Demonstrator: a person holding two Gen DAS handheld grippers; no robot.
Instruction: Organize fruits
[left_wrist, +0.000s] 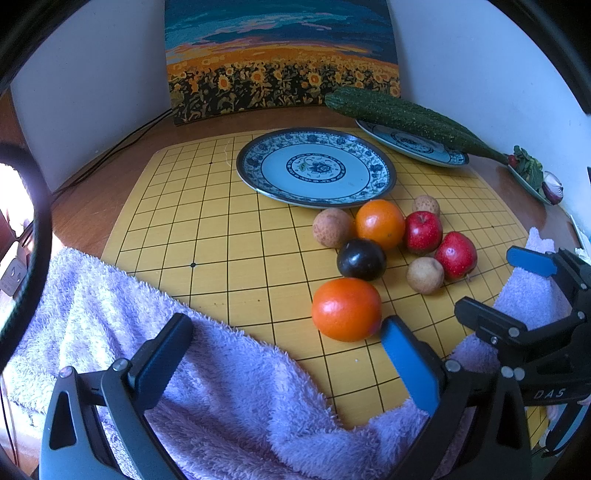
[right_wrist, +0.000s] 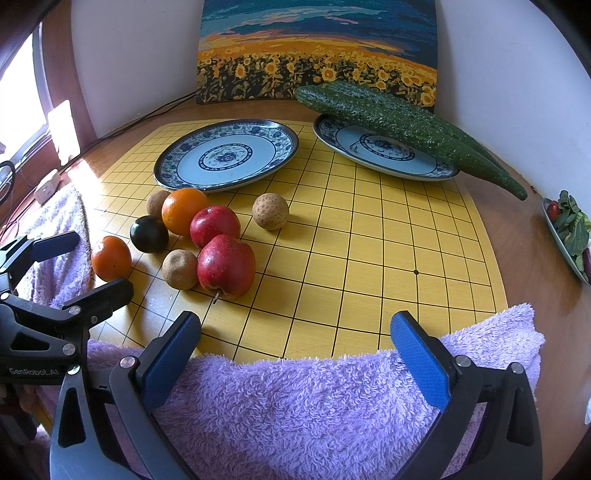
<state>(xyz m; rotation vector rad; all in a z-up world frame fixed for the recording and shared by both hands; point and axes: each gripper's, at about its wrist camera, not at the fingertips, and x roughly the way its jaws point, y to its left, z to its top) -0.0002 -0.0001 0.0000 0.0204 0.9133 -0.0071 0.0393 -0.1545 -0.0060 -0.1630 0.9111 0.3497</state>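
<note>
A cluster of fruit lies on the yellow grid board (left_wrist: 207, 229) (right_wrist: 369, 258). It has a near orange (left_wrist: 346, 309) (right_wrist: 110, 258), a far orange (left_wrist: 380, 223) (right_wrist: 184, 210), a dark plum (left_wrist: 361, 259) (right_wrist: 149, 234), two red apples (left_wrist: 455, 255) (right_wrist: 226, 266) and three brown round fruits (left_wrist: 332, 227) (right_wrist: 270, 211). Behind the fruit stands an empty blue-patterned plate (left_wrist: 280, 184) (right_wrist: 173, 170). My left gripper (left_wrist: 288, 354) (right_wrist: 83, 269) hovers open over a purple towel, just short of the near orange. My right gripper (right_wrist: 295, 354) (left_wrist: 506, 288) is open and empty too, to the right of the fruit.
A second patterned plate (left_wrist: 424, 147) (right_wrist: 406, 162) at the back right carries long green cucumbers (left_wrist: 399, 114) (right_wrist: 399, 122). The purple towel (left_wrist: 229, 398) (right_wrist: 314, 406) drapes over the board's near edge. A sunflower painting (left_wrist: 280, 59) leans on the wall. A dish of greens (right_wrist: 569, 229) sits far right.
</note>
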